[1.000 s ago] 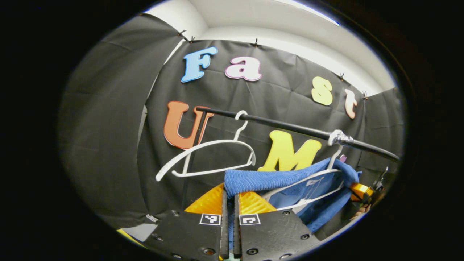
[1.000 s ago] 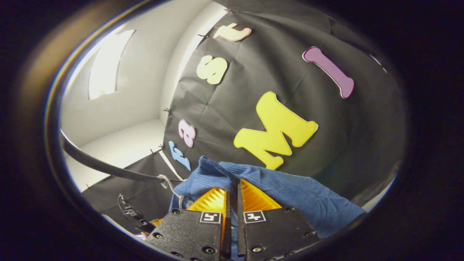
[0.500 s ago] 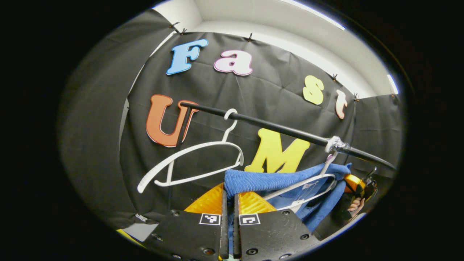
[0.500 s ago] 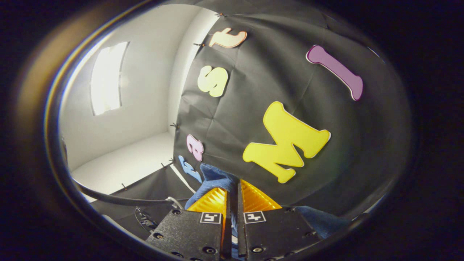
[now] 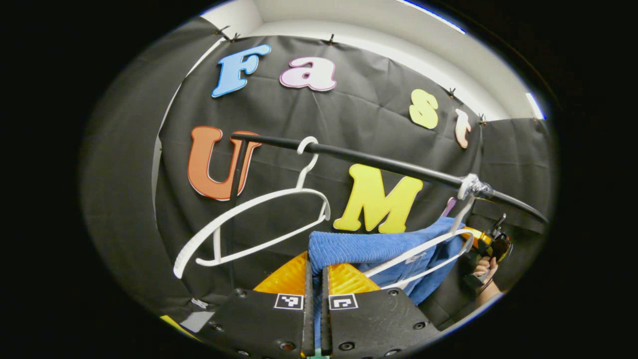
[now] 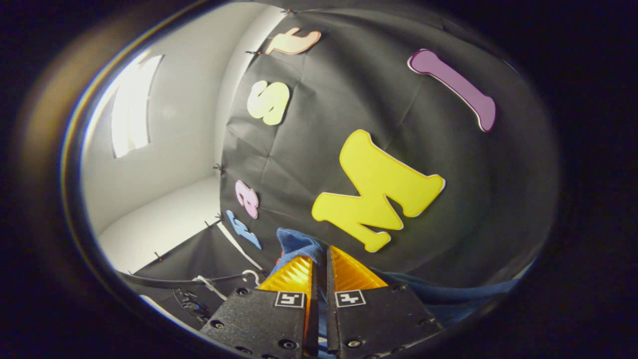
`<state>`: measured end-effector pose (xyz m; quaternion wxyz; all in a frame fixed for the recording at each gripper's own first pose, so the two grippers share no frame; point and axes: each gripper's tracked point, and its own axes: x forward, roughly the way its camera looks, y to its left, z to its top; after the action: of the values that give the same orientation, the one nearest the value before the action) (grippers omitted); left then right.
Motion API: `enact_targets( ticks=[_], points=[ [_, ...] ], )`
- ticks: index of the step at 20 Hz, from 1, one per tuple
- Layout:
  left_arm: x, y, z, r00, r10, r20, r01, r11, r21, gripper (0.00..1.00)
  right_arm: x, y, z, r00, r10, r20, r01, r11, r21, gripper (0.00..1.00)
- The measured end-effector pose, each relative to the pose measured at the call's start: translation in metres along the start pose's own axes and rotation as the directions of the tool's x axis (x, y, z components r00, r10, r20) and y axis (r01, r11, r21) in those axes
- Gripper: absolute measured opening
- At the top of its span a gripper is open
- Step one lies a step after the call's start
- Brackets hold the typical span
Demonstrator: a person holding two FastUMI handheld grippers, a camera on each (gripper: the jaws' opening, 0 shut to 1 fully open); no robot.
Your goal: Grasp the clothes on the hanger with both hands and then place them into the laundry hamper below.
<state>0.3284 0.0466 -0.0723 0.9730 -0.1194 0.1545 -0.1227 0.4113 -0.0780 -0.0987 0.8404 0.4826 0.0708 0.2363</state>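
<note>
Under rail (image 5: 379, 162), both grippers seemingly pinching blue garment (image 5: 369, 247)

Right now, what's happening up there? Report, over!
Left claw shut on blue garment. Right claw shut on it too. Garment partly on its white hanger, which hangs from the rail. Empty hanger alongside.

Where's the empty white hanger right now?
In the left gripper view, the empty hanger hangs from the black rail, left of the blue garment.
</note>
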Motion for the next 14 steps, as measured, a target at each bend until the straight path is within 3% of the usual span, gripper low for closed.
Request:
enact_targets(
  ticks=[14],
  points=[
    [-0.009,0.037,-0.071,0.995,0.008,-0.096,-0.019,0.994,-0.111,0.05,-0.008,-0.079,-0.087,0.977,-0.145,-0.159,0.159,0.984,0.08,0.09]
  ],
)
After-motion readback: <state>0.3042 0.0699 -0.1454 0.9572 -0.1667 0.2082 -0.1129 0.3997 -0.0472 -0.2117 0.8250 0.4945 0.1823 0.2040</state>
